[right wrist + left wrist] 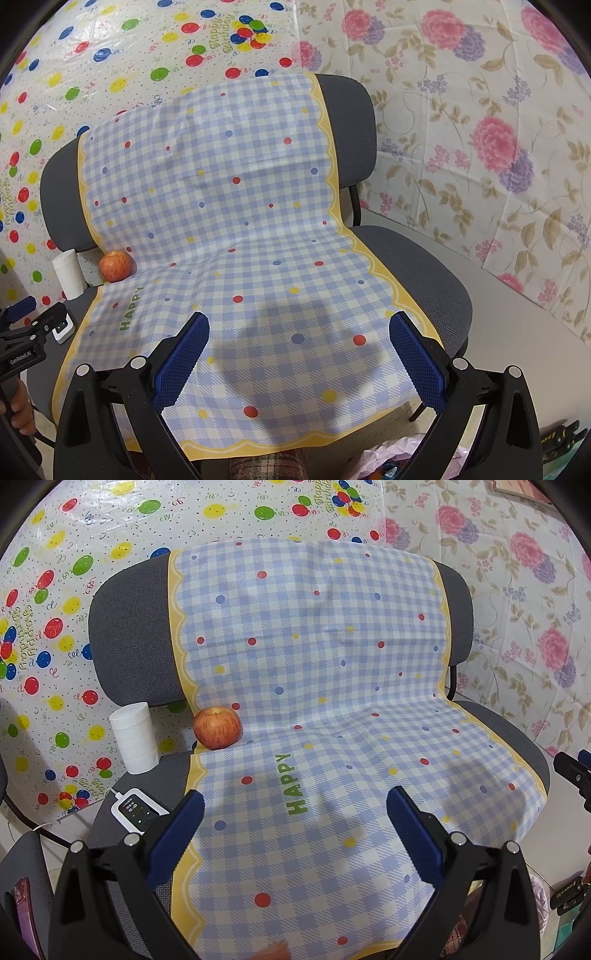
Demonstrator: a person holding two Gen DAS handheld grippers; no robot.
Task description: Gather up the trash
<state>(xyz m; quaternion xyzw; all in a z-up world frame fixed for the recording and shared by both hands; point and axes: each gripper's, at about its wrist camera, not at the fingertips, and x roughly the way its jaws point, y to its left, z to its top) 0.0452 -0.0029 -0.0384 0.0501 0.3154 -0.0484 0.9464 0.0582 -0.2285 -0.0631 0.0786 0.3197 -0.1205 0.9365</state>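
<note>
Chair [133, 635]: white device [135, 809] clear left view only

Below me, at the front edge of the chair [417, 266], I see a thin pale pink plastic bag [384, 452], crumpled and open at the top; only its upper part shows. At the back left corner of the seat a red-and-yellow apple [218, 728] sits upright, stem dimple up, on the edge of the checked cloth [314, 664]. Just left of it, apart from it, a white paper roll [135, 736] stands on end on the bare grey seat.
</note>
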